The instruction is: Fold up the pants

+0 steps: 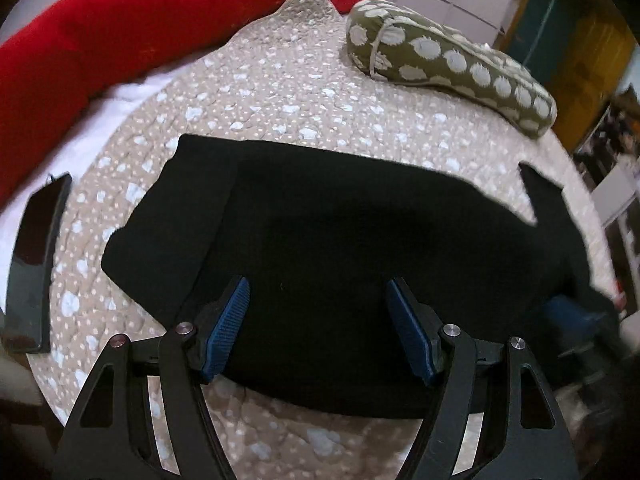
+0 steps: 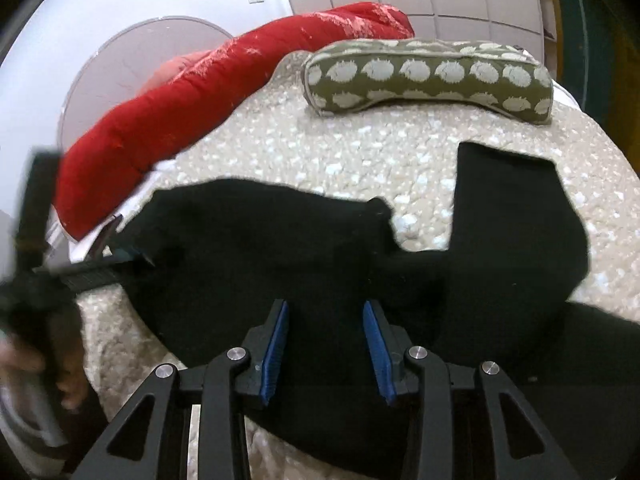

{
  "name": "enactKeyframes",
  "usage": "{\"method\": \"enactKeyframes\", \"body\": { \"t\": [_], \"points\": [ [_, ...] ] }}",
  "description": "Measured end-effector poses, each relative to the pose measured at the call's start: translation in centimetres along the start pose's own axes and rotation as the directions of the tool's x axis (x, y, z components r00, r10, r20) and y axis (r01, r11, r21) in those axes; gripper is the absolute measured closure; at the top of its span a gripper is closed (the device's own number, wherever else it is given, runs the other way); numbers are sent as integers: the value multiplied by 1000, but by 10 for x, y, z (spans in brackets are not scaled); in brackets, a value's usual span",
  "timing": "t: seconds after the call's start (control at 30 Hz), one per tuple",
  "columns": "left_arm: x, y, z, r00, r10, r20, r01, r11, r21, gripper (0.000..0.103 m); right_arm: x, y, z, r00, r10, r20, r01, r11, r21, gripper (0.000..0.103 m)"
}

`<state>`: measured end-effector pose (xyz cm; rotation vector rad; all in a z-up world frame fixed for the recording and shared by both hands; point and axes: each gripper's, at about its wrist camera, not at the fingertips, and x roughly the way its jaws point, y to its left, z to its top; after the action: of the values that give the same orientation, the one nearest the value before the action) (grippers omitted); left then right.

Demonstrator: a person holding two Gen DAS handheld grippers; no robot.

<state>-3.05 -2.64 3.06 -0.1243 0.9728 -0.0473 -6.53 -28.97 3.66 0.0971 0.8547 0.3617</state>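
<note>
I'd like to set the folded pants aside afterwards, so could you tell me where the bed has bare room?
The spotted bedspread lies bare between the black pants and the olive pillow. A smaller patch sits between the pants and the dark flat object at left. The red blanket crowds the far left edge.

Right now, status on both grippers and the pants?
Left gripper open, nothing gripped. Right gripper open, jaws apart above cloth. Black pants spread on spotted bedspread, partly folded. Green pillow and phone lie clear of pants.
</note>
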Motion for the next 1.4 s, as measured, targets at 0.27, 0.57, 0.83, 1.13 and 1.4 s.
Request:
{"method": "enactKeyframes", "body": {
  "t": [0.27, 0.57, 0.83, 1.13, 1.4],
  "points": [
    [0, -3, -4, 1000, 1, 7, -1, 1000, 3, 23, 11, -42, 62, 952, -305, 16, 304, 952, 30, 49],
    [3, -1, 1, 1000, -10, -6, 10, 1000, 4, 23, 19, -96, 61, 975, -223, 6, 219, 961, 166, 98],
    [3, -1, 1, 1000, -7, -5, 7, 1000, -7, 23, -138, -123, -32, 956, -212, 203, 135, 931, 338, 98],
    [4, -5, 3, 1000, 18, -22, -19, 1000, -9, 22, -130, -175, -104, 973, -150, 173, 23, 816, 577, 73],
    [3, -6, 0, 999, 24, -23, -24, 1000, -4, 22, -128, -159, -91, 966, -154, 207, 20, 844, 536, 98]
  ]
}}
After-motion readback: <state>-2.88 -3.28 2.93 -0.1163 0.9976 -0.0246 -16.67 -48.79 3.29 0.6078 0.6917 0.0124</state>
